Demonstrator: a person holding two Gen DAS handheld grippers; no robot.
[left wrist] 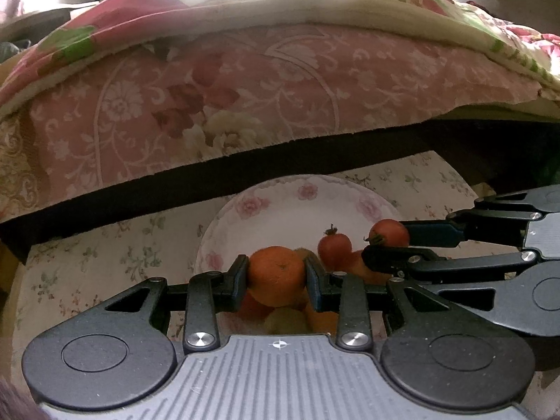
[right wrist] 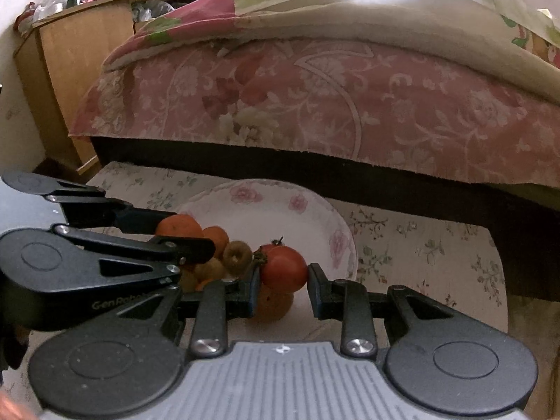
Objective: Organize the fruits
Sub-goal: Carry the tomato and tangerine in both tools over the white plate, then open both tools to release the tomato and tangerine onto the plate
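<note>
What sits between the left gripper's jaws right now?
A round orange tangerine, touching both jaws of the left gripper, above the white floral plate; clearest in the left wrist view.

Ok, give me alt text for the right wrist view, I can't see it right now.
The right gripper holds a red tomato over a floral white plate. To its left, the left gripper holds an orange above a pile of oranges and small greenish fruit. A bed with a pink floral cover lies behind.
</note>
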